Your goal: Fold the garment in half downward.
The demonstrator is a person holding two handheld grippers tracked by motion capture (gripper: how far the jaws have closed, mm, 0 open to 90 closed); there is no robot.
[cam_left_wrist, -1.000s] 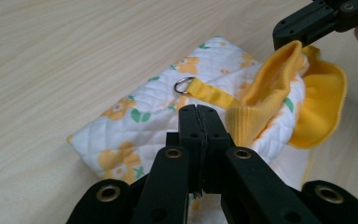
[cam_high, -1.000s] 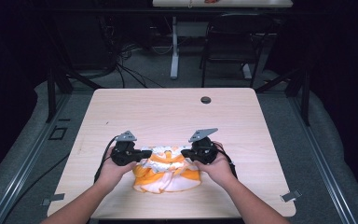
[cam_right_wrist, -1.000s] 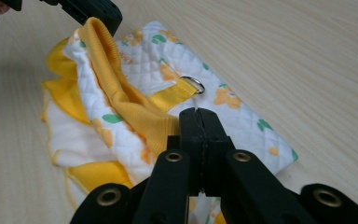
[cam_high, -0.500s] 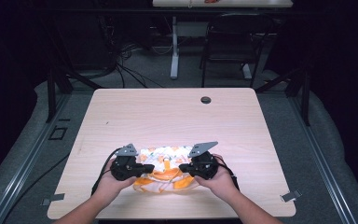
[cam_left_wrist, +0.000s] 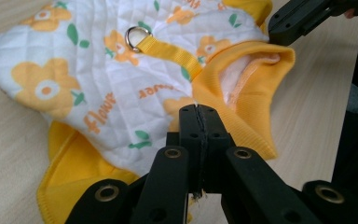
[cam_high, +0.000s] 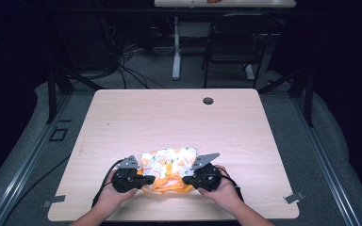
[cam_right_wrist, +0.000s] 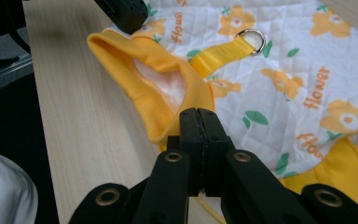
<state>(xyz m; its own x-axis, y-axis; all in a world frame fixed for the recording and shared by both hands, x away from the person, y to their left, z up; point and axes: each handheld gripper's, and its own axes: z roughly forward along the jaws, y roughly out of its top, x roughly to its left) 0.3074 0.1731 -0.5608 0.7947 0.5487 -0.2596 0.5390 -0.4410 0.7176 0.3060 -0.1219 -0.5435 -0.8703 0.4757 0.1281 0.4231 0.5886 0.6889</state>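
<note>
At the near edge of the table (cam_high: 122,113), the left gripper (cam_high: 152,179) and the right gripper (cam_high: 186,180) are facing each other, each with its jaws pressed together and pinching the orange ribbed collar of the garment (cam_high: 169,165), one at each side. The garment (quilted white, printed with orange flowers and the word "flower") is lying flat just beyond the jaws, with a yellow strap (cam_left_wrist: 168,50) ending in a metal ring (cam_left_wrist: 135,37) running across its middle. Farther off, a round dark grommet (cam_high: 208,100) is sitting near the table's far edge.
</note>
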